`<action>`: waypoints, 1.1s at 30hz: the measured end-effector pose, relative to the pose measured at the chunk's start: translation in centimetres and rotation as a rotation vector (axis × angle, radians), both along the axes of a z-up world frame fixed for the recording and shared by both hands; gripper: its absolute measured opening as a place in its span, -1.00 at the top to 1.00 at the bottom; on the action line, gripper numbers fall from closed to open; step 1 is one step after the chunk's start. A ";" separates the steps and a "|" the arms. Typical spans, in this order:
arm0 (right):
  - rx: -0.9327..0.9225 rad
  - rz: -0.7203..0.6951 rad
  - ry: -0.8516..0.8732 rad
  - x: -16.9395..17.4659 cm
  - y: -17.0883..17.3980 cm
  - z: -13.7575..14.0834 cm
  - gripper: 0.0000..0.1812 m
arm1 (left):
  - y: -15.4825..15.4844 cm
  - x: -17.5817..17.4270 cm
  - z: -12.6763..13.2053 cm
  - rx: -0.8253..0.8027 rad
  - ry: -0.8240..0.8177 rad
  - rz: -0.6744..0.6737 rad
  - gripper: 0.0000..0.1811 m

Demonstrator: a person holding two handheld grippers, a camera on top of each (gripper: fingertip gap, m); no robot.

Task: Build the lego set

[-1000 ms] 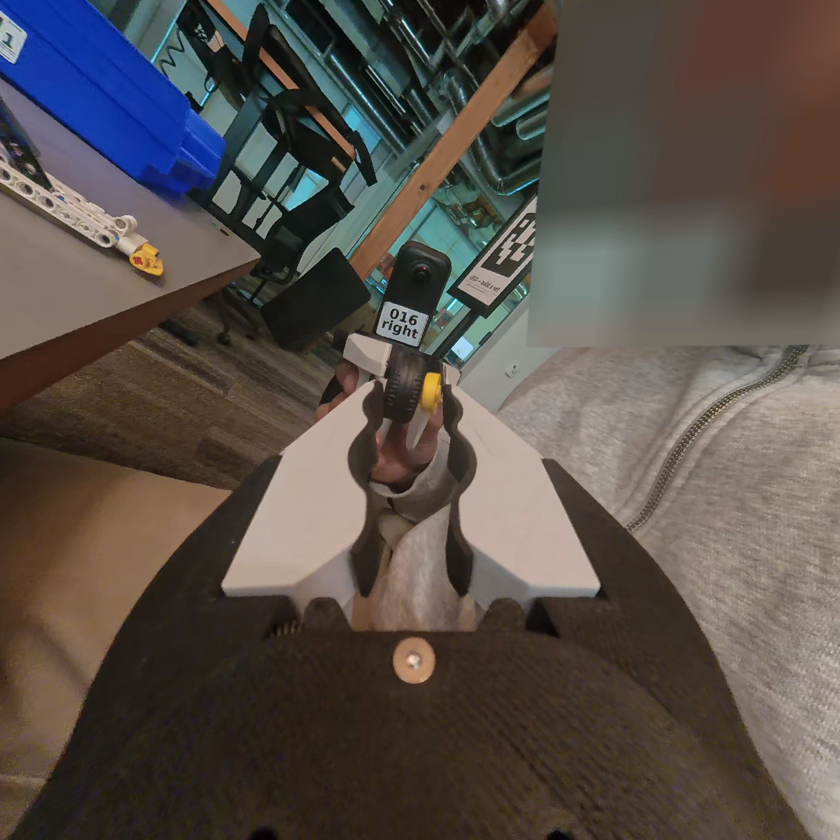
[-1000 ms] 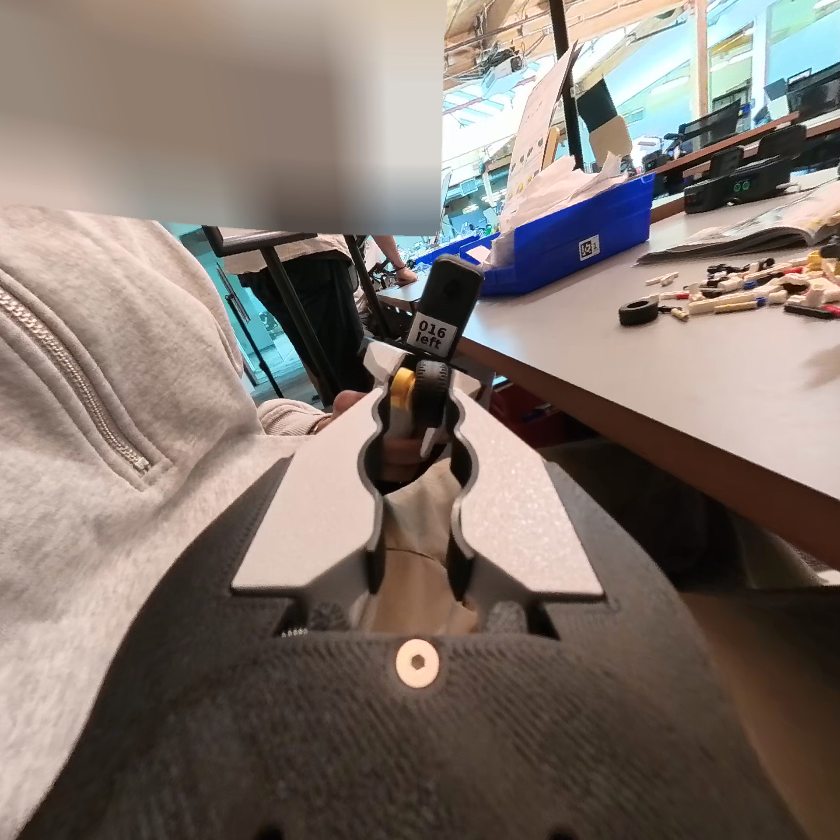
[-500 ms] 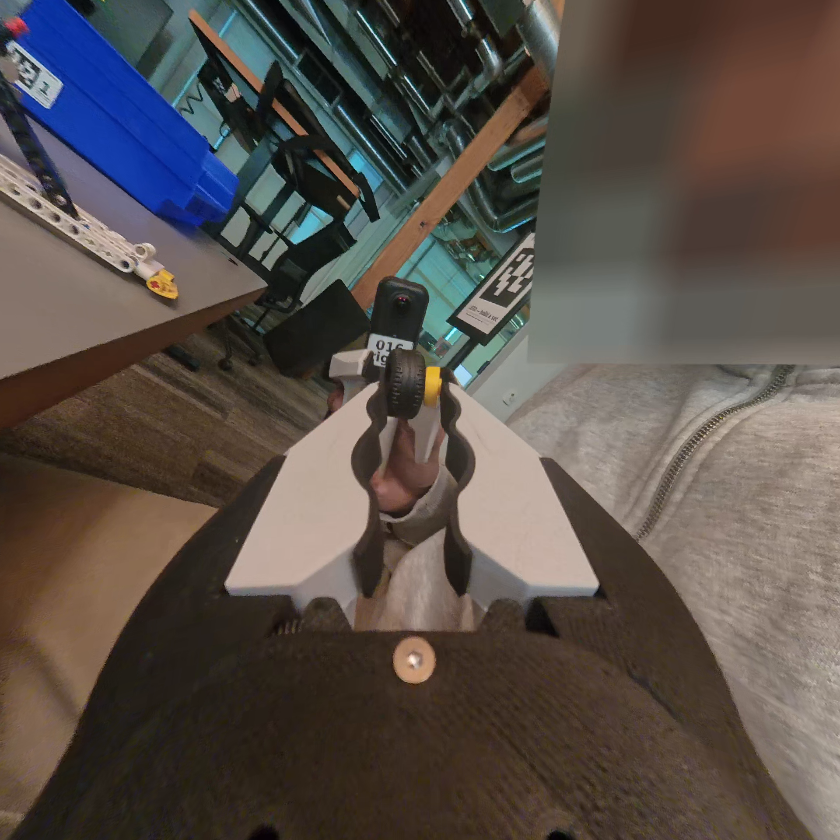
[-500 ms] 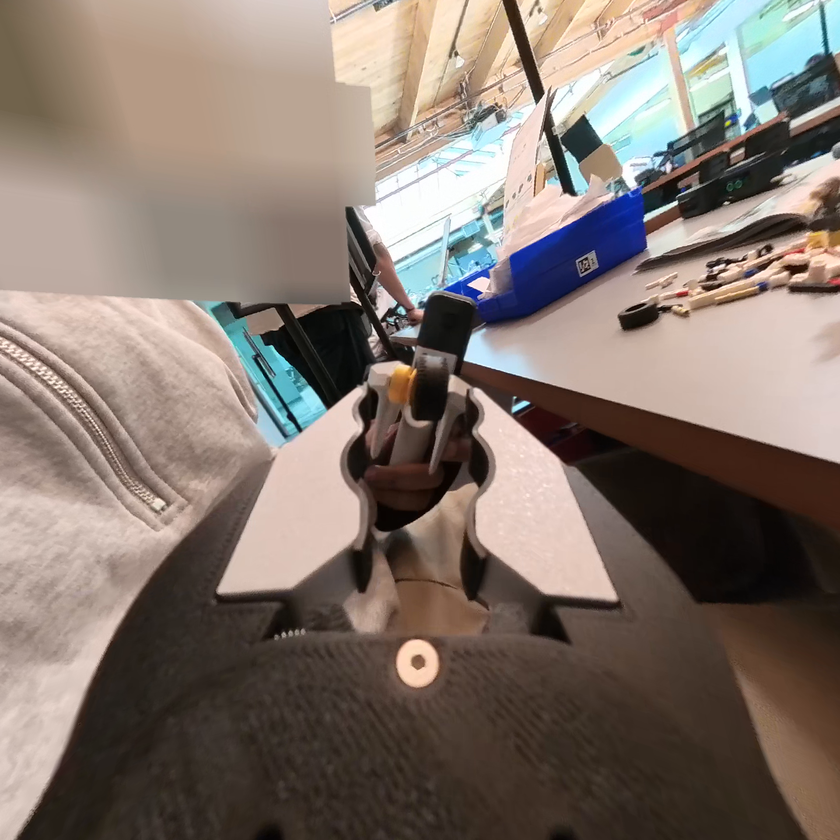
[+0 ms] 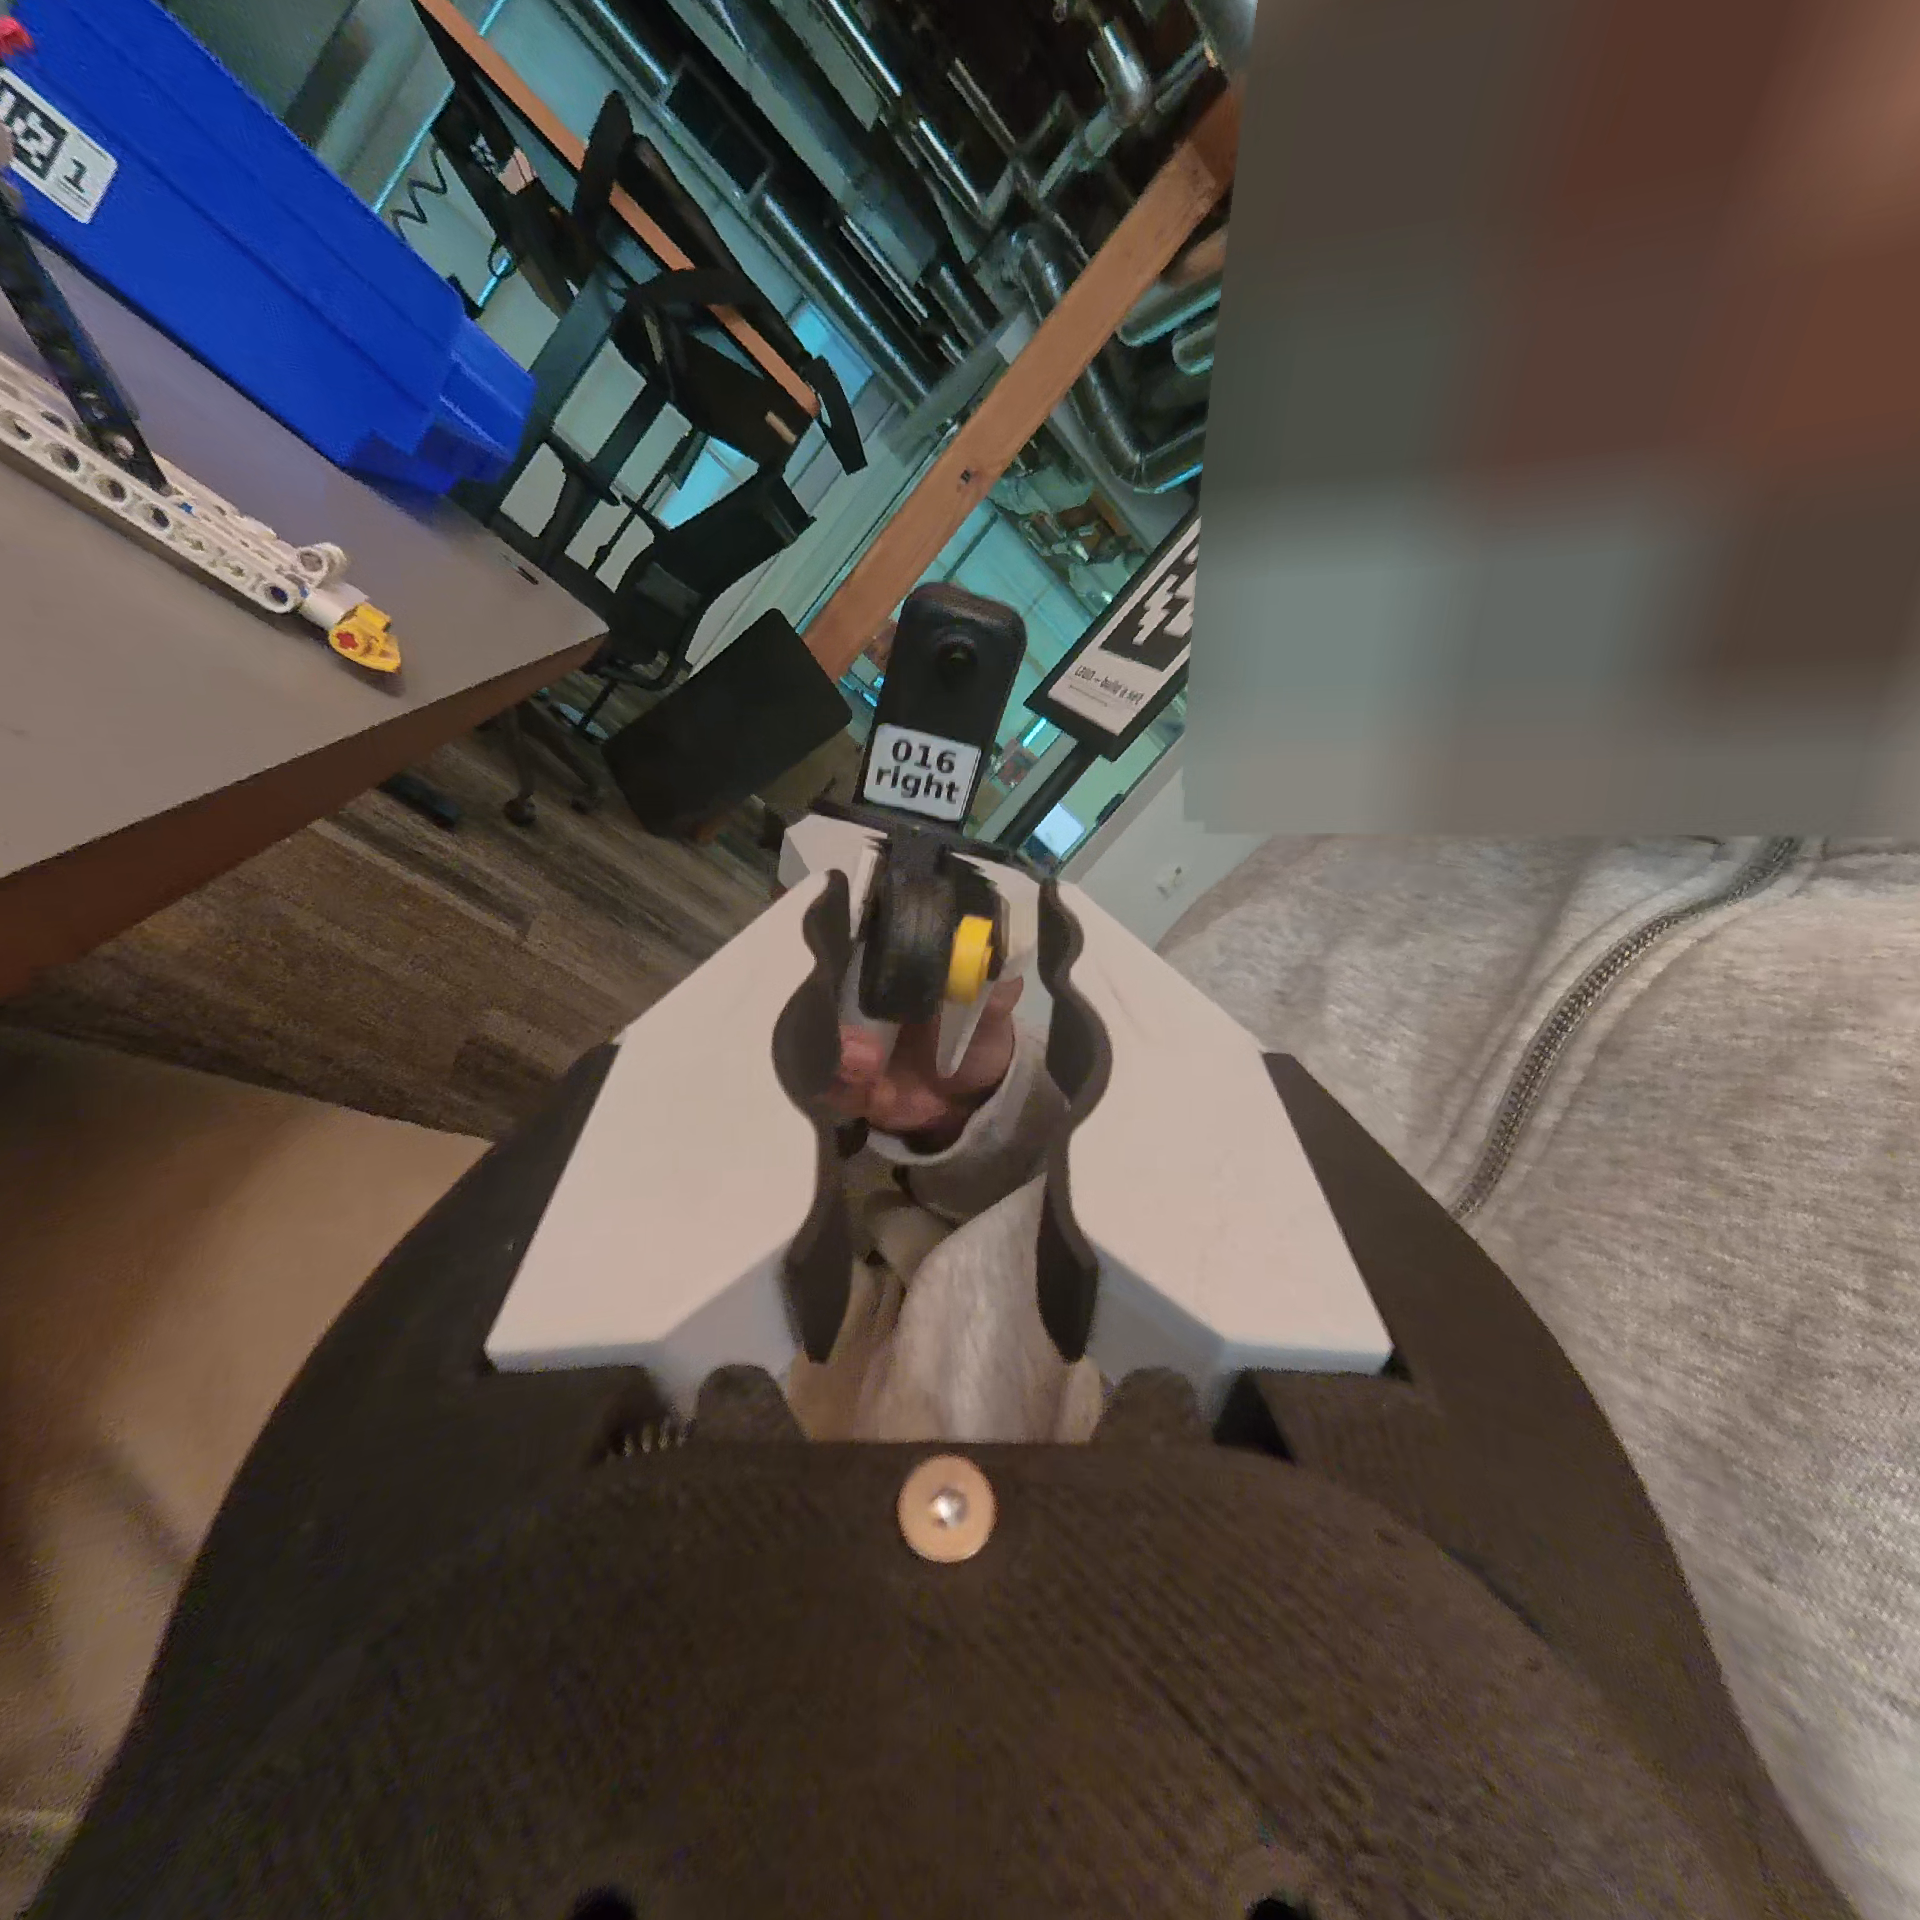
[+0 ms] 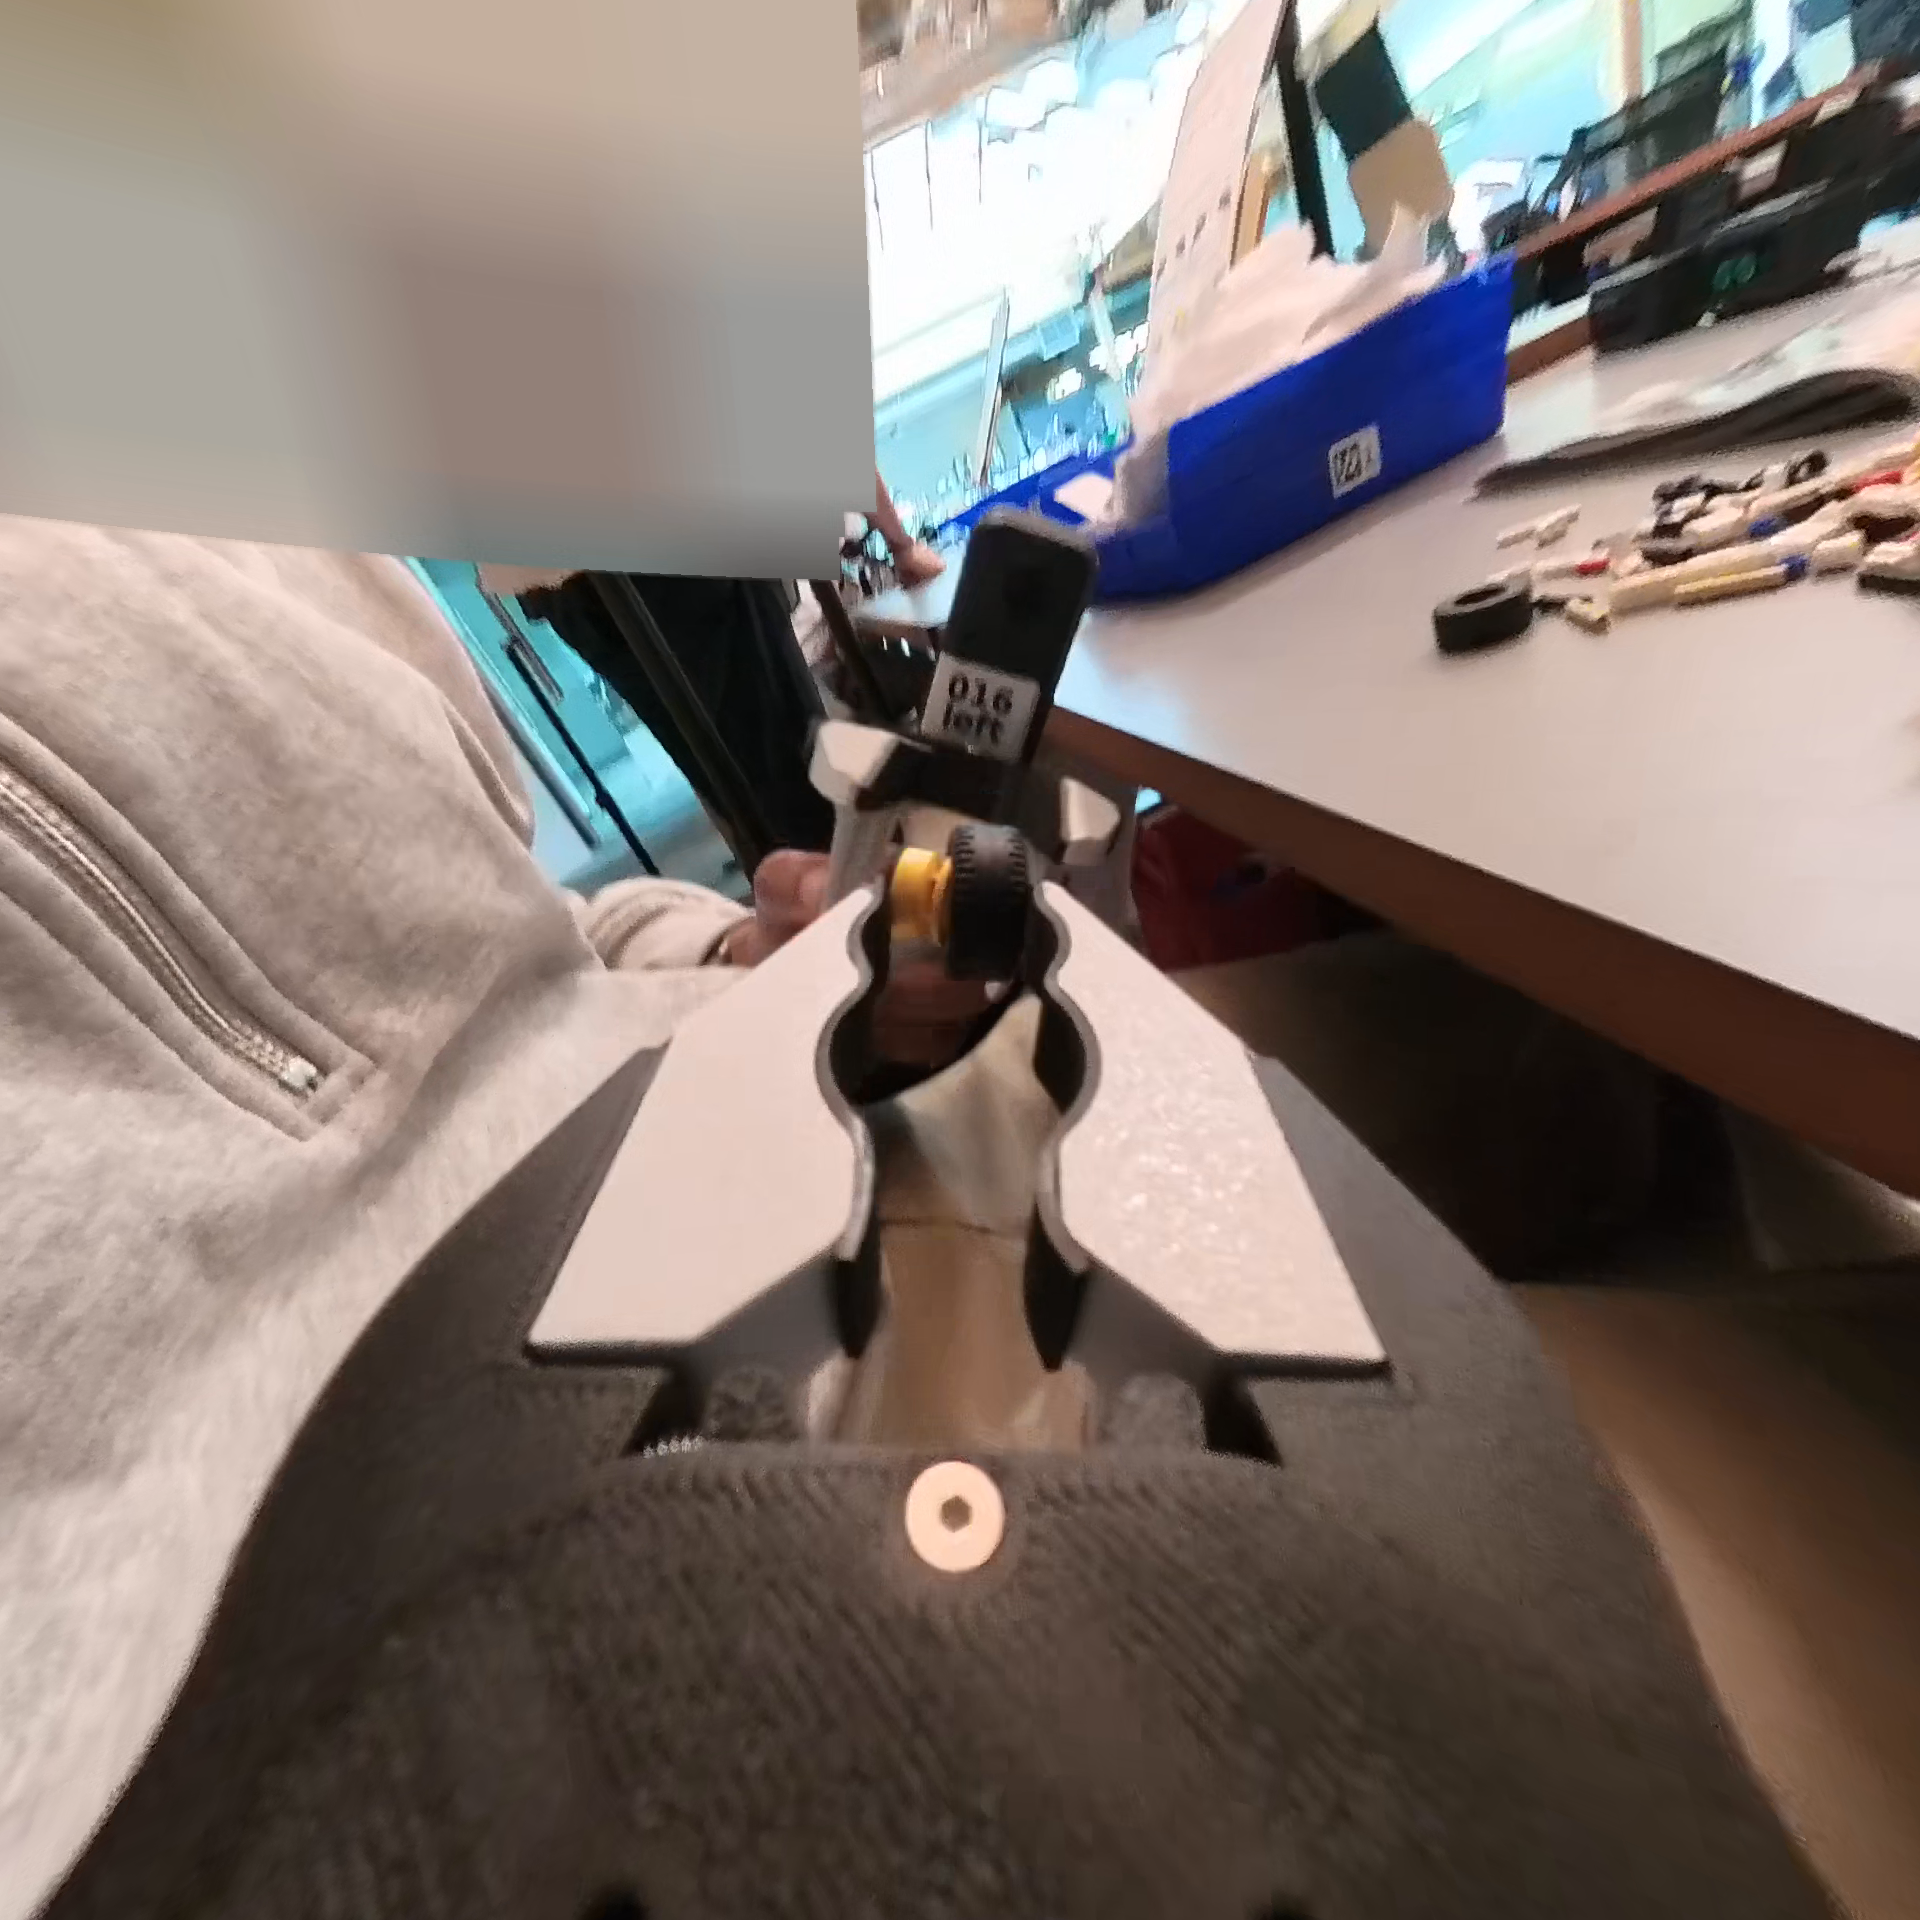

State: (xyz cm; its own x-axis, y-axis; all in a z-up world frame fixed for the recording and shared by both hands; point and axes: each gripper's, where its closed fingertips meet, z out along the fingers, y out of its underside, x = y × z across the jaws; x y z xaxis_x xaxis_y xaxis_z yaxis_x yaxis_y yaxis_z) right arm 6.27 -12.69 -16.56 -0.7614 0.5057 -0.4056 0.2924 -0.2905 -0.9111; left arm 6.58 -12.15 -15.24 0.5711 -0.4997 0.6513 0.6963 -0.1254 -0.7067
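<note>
A small black tyre point(image 5: 906, 956) on a yellow hub point(image 5: 972, 956) hangs in the air over a person's lap, off the table. My two grippers face each other tip to tip around it. My right gripper point(image 6: 961, 914) is shut on the wheel, one pad on the yellow hub point(image 6: 914, 899) and one on the tyre point(image 6: 989, 906). My left gripper point(image 5: 935, 920) is open, its pads standing a little clear of the wheel on both sides. In the right wrist view the left fingers point(image 6: 854, 831) sit wider than the wheel.
A grey table point(image 6: 1455, 831) stands close by. It holds a loose black tyre point(image 6: 1481, 618), several small pieces point(image 6: 1683, 566), an open booklet point(image 6: 1714, 405) and a blue bin point(image 6: 1299, 426). A white beam assembly point(image 5: 156, 509) lies near the table edge point(image 5: 312, 748). The person's grey hoodie point(image 5: 1558, 1143) is close. The grippers are tip to tip, or close to it.
My right jaws were wider half a second ago and have closed on the wheel. My left jaws have opened slightly. Both grippers tilted and shifted a little while staying tip to tip.
</note>
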 end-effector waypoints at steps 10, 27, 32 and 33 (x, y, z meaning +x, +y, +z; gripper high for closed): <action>0.184 0.017 -0.043 0.5 -1.3 -1.2 0.79 | -0.1 1.3 -1.4 -0.078 0.202 -0.043 0.73; 0.162 0.004 -0.038 0.4 -1.2 -1.1 0.79 | -1.5 0.5 -2.0 -0.130 0.270 -0.062 0.76; 0.145 0.000 -0.037 0.4 -1.1 -0.9 0.79 | -1.4 0.5 -2.0 -0.124 0.315 -0.033 0.76; 0.138 0.003 -0.036 0.4 -1.1 -0.8 0.79 | -1.4 0.6 -1.9 -0.129 0.315 -0.032 0.76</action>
State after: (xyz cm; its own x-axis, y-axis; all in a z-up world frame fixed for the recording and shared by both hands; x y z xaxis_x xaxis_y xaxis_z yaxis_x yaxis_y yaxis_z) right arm 6.67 -13.76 -17.35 -0.7489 0.5565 -0.3597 0.3263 -0.1627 -0.9312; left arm 7.13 -13.55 -17.14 0.7395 -0.4457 0.5045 0.4405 -0.2463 -0.8633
